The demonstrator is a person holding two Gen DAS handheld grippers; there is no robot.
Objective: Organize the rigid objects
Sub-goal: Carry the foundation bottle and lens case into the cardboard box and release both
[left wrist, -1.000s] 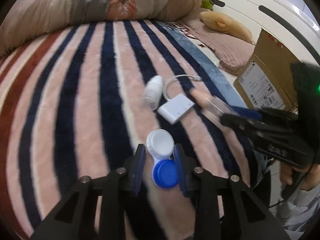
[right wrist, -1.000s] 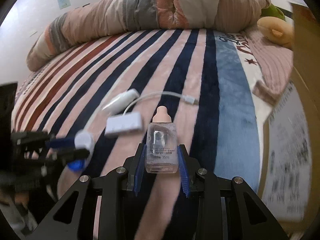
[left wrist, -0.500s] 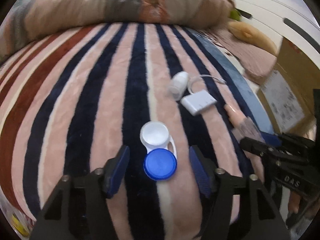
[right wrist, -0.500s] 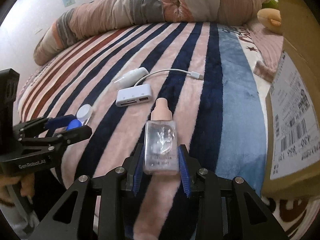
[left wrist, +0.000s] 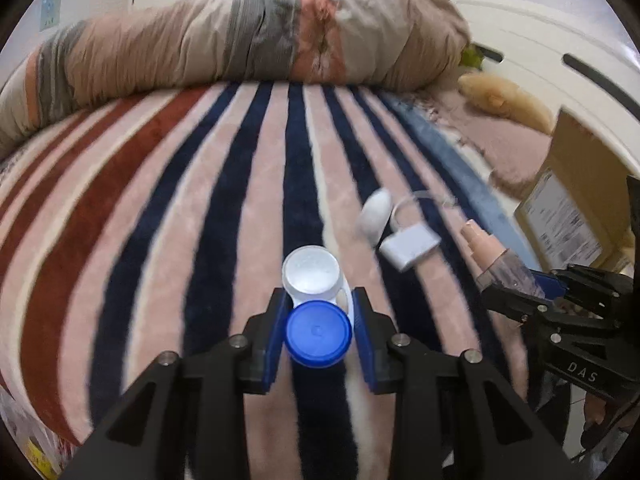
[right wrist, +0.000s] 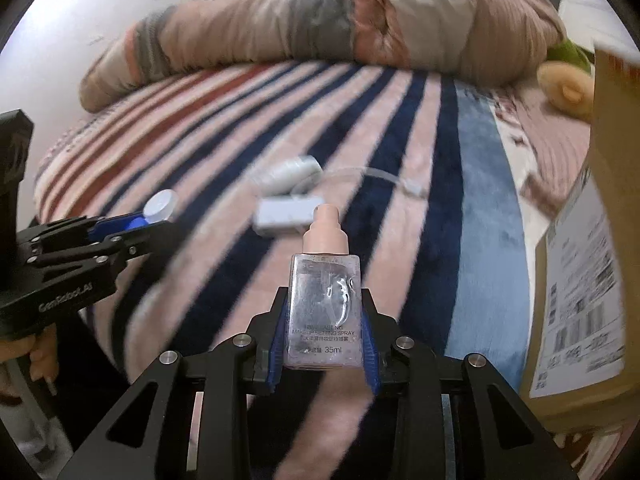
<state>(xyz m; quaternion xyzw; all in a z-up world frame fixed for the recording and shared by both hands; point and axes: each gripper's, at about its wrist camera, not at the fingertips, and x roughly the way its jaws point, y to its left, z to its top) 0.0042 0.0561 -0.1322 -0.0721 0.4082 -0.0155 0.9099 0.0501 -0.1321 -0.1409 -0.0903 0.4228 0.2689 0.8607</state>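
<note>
My left gripper (left wrist: 318, 334) is shut on a contact lens case (left wrist: 316, 308) with one white cap and one blue cap, held above the striped blanket (left wrist: 180, 220). My right gripper (right wrist: 325, 334) is shut on a clear makeup setting spray bottle (right wrist: 325, 304) with a pink cap. Each gripper shows in the other's view: the right one with the bottle (left wrist: 504, 268) at the right, the left one with the case (right wrist: 158, 206) at the left. A white USB hub (left wrist: 408, 246) with a cable and a white oval object (left wrist: 374, 216) lie on the blanket between them.
A rolled duvet (left wrist: 248, 40) lies across the back of the bed. A cardboard box (right wrist: 588, 272) with a shipping label stands at the right. A tan plush toy (left wrist: 500, 100) and a pink cloth (left wrist: 508, 148) lie at the far right by a white headboard (left wrist: 560, 52).
My left gripper closed on the contact lens case after being open half a second ago. Both grippers have risen and pulled back from the blanket with their objects.
</note>
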